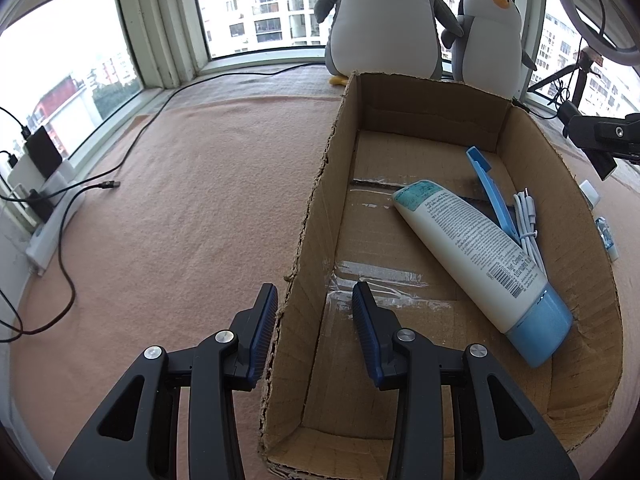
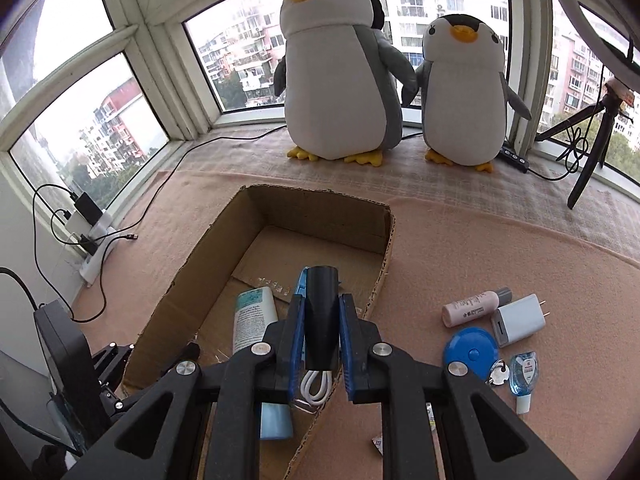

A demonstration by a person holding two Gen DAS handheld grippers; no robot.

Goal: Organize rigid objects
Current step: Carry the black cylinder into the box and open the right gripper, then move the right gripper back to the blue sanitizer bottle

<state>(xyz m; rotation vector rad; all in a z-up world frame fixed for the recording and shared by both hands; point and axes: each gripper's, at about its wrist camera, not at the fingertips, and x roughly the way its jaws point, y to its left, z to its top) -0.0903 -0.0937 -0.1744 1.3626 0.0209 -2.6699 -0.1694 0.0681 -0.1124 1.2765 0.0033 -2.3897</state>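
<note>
left tongs | right tongs | black arms | blue ribbed pads | silver screws

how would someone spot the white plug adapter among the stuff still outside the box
Find the open cardboard box on the pink blanket; a small cluster of items lies to its right. The plug adapter sits there just below the pale pink bottle and beside the round blue case. It is the only white cube, with two metal prongs sticking out.

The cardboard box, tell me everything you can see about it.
The cardboard box is an open-topped brown corrugated tray with ragged cut edges and clear tape on its floor. It sits on the pink blanket. Inside lie a white and blue tube, a blue tool and a white cable. The left gripper straddles its left wall.
</note>
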